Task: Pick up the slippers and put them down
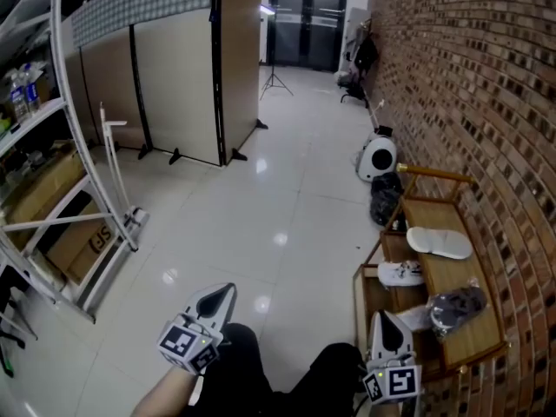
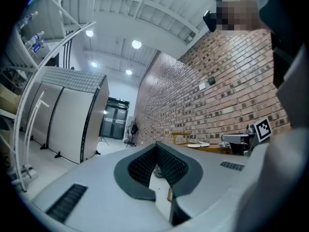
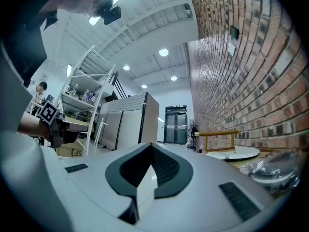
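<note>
Your left gripper [image 1: 217, 299], near left, is pinched shut on nothing, and so is your right gripper [image 1: 387, 324]. Spread the right jaws before reaching to the wooden rack [image 1: 432, 208] at far right. A flat white slipper [image 1: 439, 242] lies on top, sole up.

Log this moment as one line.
left tongs: shut, empty | right tongs: shut, empty | white slipper: on wooden rack, untouched | task: not started

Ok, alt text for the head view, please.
Left gripper and right gripper, both shut and empty, hang over a white floor beside a wooden rack along a brick wall. A white slipper lies on its top.
</note>
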Demonstrator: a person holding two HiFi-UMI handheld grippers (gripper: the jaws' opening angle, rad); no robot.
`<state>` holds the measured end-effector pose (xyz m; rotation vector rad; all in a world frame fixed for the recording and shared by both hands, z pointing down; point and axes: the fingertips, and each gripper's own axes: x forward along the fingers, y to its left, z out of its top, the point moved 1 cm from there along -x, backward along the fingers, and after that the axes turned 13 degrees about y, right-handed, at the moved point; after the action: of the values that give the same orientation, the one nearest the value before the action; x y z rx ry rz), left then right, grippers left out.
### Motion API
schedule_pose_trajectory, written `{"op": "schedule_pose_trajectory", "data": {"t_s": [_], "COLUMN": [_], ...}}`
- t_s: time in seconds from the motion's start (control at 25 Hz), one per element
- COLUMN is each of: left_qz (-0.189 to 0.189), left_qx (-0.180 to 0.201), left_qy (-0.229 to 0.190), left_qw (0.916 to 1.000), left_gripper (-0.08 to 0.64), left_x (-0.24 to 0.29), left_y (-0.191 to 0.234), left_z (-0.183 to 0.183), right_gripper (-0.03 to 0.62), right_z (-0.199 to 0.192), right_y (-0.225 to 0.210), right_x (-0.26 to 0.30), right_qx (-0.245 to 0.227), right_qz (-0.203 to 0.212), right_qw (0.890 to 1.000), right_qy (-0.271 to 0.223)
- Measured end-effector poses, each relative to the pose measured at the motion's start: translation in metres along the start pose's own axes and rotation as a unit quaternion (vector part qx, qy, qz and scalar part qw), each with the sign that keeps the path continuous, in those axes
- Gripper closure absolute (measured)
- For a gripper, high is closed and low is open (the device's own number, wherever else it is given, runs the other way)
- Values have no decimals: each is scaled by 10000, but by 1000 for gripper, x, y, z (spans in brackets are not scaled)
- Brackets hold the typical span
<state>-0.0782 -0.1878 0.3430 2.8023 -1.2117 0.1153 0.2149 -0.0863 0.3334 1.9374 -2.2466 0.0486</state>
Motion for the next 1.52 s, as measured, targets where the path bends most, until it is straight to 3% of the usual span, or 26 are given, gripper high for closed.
{"op": "schedule_pose_trajectory", "data": {"t_s": [0.44,0.68,0.96,1.2,1.52], "left_qz": [-843,-1426,-2210,-2855,-3248], "left_qx": [189,268,357,628,800], "left_qy": [-146,-94,-13,37,26], "left_qw": [9962,9894,9746,9563,9424], "left_gripper": [560,560,560,560,560], "left_x": [46,73,98,113,129], "left_y": [-32,-79,-154,-218,-269], "left_z": [20,19,23,24,33], "right_gripper": [581,583,583,583,583], "right_z": [4,2,5,-2,-6], "right_y": [-27,-44,-64,-82,-101], "right_x": [-41,-81,-141,-185,-212], "right_qx": [34,16,-18,90,240], "right_qz": [-866,-1263,-1779,-2207,-2466], "right_qw": [9961,9920,9840,9753,9688], "right_qy": [-147,-7,-40,-14,-80]}}
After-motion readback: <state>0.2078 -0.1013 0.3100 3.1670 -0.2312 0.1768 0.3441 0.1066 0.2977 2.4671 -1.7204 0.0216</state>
